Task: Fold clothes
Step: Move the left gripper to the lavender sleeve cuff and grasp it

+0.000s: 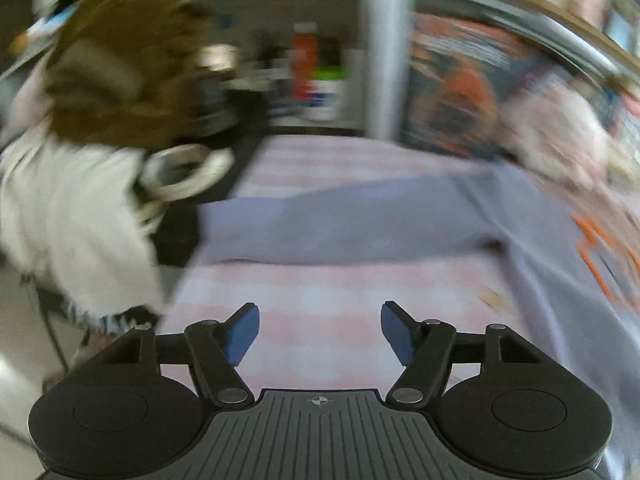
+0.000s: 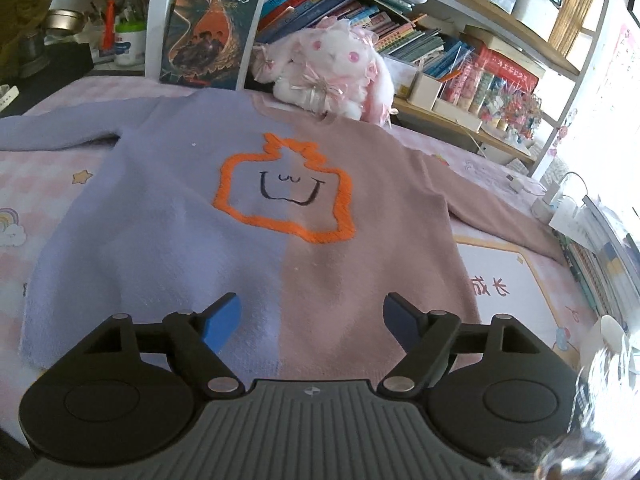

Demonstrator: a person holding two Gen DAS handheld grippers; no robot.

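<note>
A pink checked bed is carrying everything here, and a two-tone sweater is lying flat on it, front up, lilac on one half and dusty pink on the other, with an orange outlined smiling figure across the chest. Both sleeves are lying spread outward: the lilac sleeve is stretching across the left wrist view, and the pink sleeve is reaching toward the cluttered edge by the window. Behind the collar a white and pink plush toy is sitting against a bookshelf.

The right tool is hovering over the sweater's hem with its jaws spread wide, gripping nothing. The left tool is likewise gaping wide and empty, hanging above bare bedding just short of the lilac sleeve; that view is blurring heavily.

By my reading the folding is not yet begun and the garment is only laid out. The next move probably calls for the left tool closing on the lilac sleeve's cuff end and carrying it inward across the chest.
</note>
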